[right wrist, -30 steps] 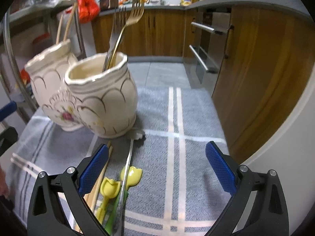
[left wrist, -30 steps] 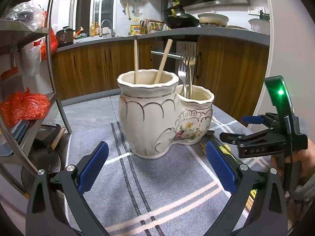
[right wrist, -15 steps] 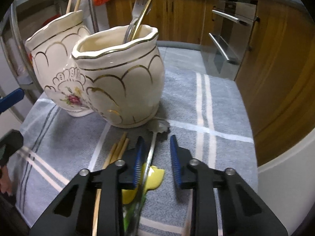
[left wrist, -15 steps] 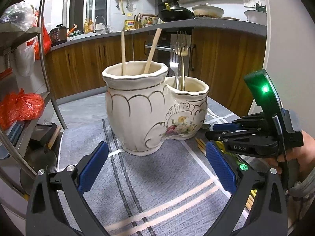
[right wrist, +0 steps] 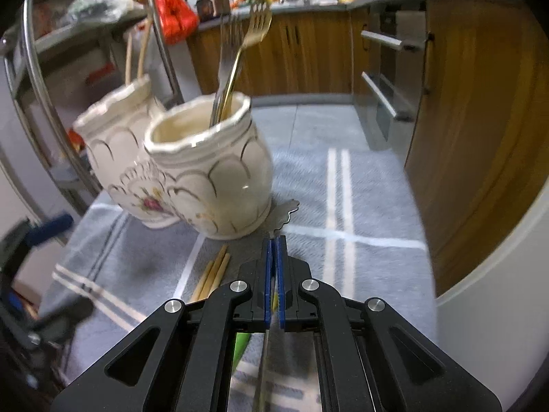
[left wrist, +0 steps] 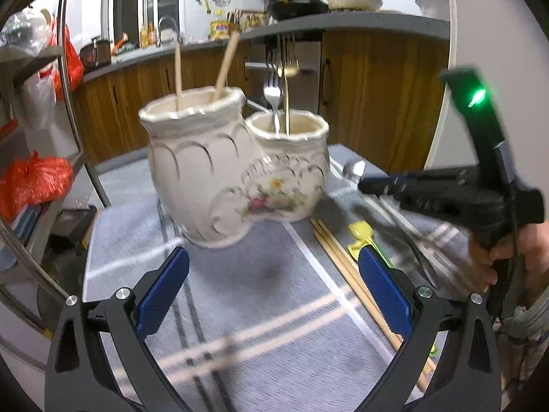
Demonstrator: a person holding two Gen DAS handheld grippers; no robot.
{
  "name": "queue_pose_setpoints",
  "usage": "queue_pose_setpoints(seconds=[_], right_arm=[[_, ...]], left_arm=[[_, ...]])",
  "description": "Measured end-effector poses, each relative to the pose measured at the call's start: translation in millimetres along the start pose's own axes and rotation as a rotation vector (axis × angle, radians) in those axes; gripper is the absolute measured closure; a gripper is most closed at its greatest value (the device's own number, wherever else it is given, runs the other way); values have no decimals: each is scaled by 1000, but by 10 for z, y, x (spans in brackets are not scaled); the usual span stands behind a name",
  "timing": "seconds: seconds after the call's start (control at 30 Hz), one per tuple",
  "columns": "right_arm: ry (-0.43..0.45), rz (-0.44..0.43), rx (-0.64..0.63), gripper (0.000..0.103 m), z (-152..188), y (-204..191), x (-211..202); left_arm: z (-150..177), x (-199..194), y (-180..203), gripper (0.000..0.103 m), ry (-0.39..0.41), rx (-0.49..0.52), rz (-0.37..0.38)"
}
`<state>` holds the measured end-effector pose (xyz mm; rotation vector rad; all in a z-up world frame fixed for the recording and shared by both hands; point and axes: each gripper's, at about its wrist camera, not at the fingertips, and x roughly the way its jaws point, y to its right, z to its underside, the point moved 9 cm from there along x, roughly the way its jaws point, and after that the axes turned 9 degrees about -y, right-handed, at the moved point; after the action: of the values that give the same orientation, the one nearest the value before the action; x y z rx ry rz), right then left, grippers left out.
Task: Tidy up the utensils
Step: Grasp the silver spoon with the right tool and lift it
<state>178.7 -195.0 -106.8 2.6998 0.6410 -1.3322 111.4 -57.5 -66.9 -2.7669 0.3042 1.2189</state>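
Note:
A cream double ceramic holder (left wrist: 236,175) stands on a grey striped cloth (left wrist: 257,302). Its taller pot holds two wooden chopsticks (left wrist: 224,65); its lower pot holds two forks (left wrist: 274,99). My right gripper (right wrist: 273,250) is shut on a silver utensil with a scalloped head (right wrist: 286,211), lifted beside the lower pot (right wrist: 209,175); it also shows in the left wrist view (left wrist: 353,171). Loose chopsticks (left wrist: 343,264) and a yellow utensil (left wrist: 360,237) lie on the cloth. My left gripper (left wrist: 274,295) is open and empty, in front of the holder.
A metal rack (left wrist: 72,110) with red bags stands at the left. Wooden kitchen cabinets (left wrist: 377,96) and an oven (right wrist: 387,79) lie behind. The table's edge meets a white wall (right wrist: 487,302) on the right.
My right gripper has closed on the silver utensil and raised its head off the cloth. The left gripper has drawn back a little and stays open.

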Motion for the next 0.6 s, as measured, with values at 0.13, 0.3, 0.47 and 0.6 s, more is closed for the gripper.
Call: queue_pose_setpoints(seconds=[0.13, 0.3, 0.47, 0.6], right_arm=[[104, -10, -14, 100, -51, 9, -307], [229, 14, -39, 100, -101, 56, -647], [344, 39, -28, 101, -167, 126, -906], [388, 49, -36, 101, -183, 103, -994]], left_arm=[[117, 112, 97, 14, -66, -32, 20], [236, 231, 262, 32, -141, -56, 49], [298, 297, 407, 43, -179, -35, 28], [325, 332, 421, 47, -195, -19, -33]])
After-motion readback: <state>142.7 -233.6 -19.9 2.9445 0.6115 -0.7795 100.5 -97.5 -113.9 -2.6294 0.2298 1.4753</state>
